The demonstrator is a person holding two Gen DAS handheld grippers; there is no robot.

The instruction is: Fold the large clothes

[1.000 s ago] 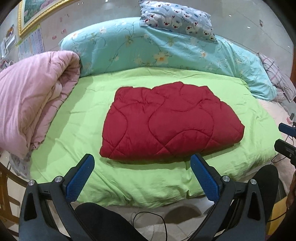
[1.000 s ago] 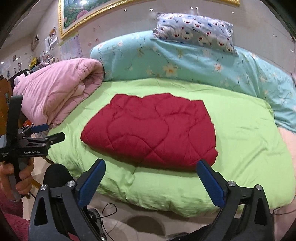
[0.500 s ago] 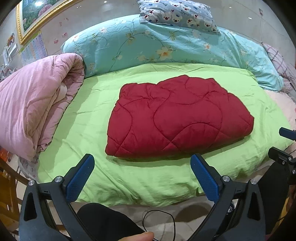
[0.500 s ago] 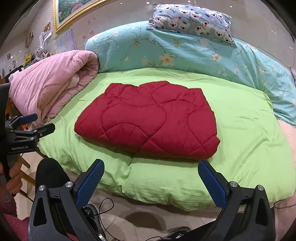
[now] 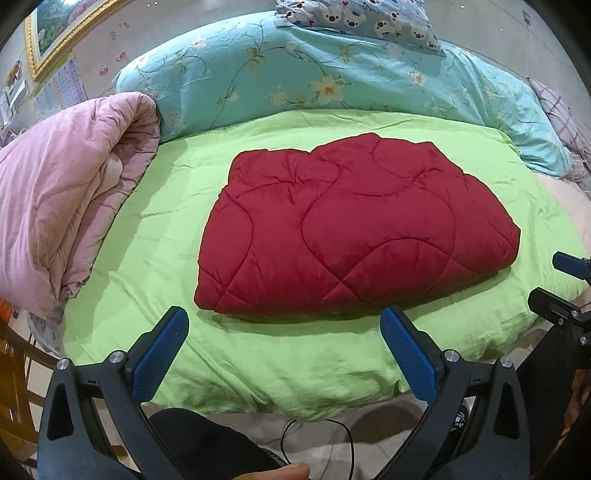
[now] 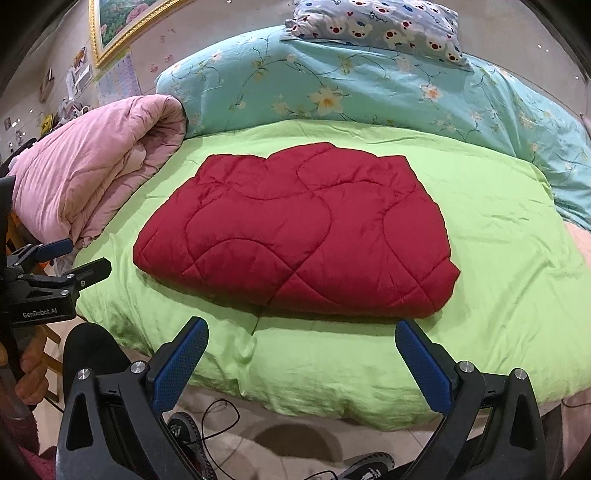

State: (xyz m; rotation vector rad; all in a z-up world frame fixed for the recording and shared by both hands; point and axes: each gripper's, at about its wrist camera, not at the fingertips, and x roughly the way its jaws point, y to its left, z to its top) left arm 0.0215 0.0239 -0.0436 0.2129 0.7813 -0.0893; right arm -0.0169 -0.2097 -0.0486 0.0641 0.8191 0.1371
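Observation:
A red quilted garment (image 5: 351,236) lies folded into a thick pad in the middle of the green-sheeted bed (image 5: 155,236); it also shows in the right wrist view (image 6: 295,236). My left gripper (image 5: 284,325) is open and empty, hovering over the bed's near edge just short of the garment's front fold. My right gripper (image 6: 301,332) is open and empty, also just short of the front fold. The right gripper shows at the right edge of the left wrist view (image 5: 565,288), and the left gripper at the left edge of the right wrist view (image 6: 59,269).
A rolled pink quilt (image 5: 62,199) lies on the bed's left side. A blue floral duvet (image 5: 332,70) and a bear-print pillow (image 5: 362,18) sit at the back. A cable (image 6: 218,424) and shoes (image 6: 184,432) lie on the floor by the bed.
Both grippers have moved forward and closer to the bed, so the red garment looks larger and nearer. Both stay open and empty. The garment has not moved.

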